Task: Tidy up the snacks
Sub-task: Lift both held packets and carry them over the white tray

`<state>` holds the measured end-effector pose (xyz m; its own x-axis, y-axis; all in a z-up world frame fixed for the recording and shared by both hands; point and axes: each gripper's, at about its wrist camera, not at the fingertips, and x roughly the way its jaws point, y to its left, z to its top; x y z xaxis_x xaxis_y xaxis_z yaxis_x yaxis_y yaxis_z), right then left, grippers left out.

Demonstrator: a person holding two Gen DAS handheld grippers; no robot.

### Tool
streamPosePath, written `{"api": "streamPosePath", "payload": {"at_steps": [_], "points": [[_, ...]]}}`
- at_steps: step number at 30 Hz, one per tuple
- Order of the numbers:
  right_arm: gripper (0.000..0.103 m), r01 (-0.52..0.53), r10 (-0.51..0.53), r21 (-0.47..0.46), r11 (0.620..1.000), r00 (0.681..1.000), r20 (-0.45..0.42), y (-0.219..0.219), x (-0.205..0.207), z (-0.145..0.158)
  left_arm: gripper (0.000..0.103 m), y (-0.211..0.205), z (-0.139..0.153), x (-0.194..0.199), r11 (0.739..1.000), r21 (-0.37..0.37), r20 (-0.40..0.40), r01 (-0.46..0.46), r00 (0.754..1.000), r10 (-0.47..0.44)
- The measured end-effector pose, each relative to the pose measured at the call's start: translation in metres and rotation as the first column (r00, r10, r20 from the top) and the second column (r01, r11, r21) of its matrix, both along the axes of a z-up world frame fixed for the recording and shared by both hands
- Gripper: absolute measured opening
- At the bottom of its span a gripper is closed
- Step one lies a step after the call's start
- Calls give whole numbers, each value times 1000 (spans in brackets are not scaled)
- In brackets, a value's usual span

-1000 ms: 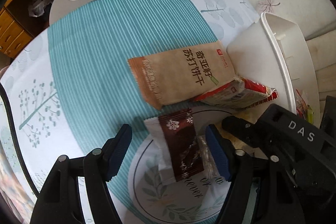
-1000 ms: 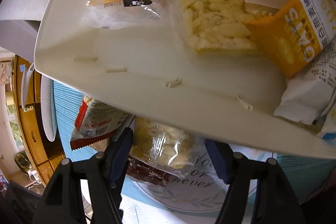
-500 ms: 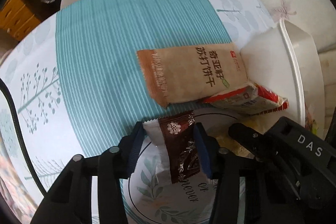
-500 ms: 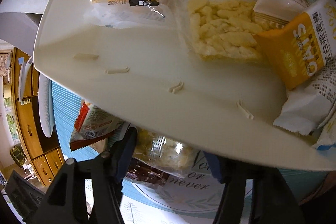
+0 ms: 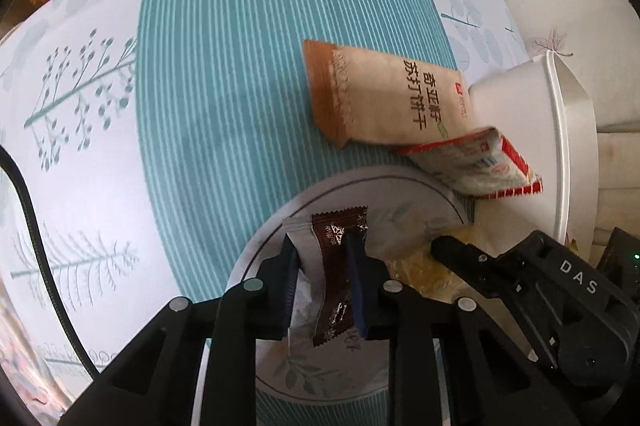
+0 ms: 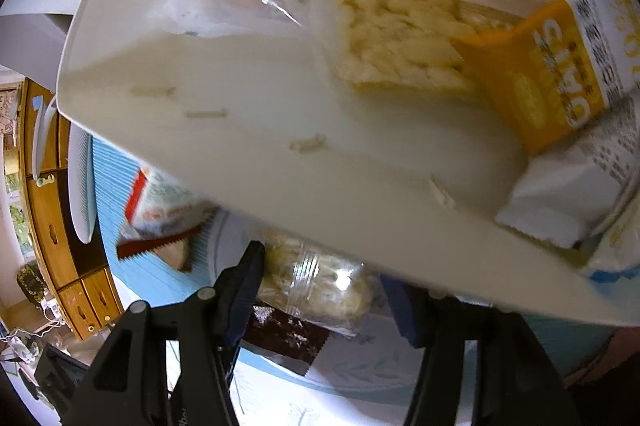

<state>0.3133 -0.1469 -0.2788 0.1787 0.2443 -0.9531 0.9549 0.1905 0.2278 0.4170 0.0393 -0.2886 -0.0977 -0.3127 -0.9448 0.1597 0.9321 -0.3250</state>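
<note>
My left gripper [image 5: 325, 266] is shut on a dark brown and white snack packet [image 5: 335, 266] and holds it over the round leaf-print plate [image 5: 416, 194]. My right gripper [image 6: 324, 290] has its fingers around a clear-wrapped yellow snack [image 6: 316, 278] just under the rim of the white basket [image 6: 280, 162]; it stands wide and I see no squeeze. The same brown packet shows below it in the right wrist view [image 6: 286, 338]. The right gripper's black body shows in the left wrist view [image 5: 532, 282].
A tan cracker bag [image 5: 392, 98] and a red-and-white packet [image 5: 476, 162] lie on the teal striped cloth [image 5: 240, 86] against the basket [image 5: 560, 130]. Inside the basket are several snacks, among them an orange oat bar [image 6: 560, 82] and a yellow puffed block [image 6: 400, 34]. Wooden drawers [image 6: 68, 266] stand beyond the table.
My left gripper closed on the brown packet and lifted it off the plate, moving back. The right gripper's fingers narrowed slightly around the clear-wrapped snack.
</note>
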Motion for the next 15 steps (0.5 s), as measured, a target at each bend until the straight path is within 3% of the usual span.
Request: {"api": "streamPosePath", "payload": {"at_steps": [5, 15], "points": [[58, -40, 40, 54, 998, 999, -6, 10, -10, 6, 17, 22, 6, -26, 1000, 6, -15, -24, 1000, 24], [58, -137, 135, 58, 989, 990, 28, 25, -42, 41, 16, 61, 47, -67, 998, 5, 1, -62, 998, 62]]}}
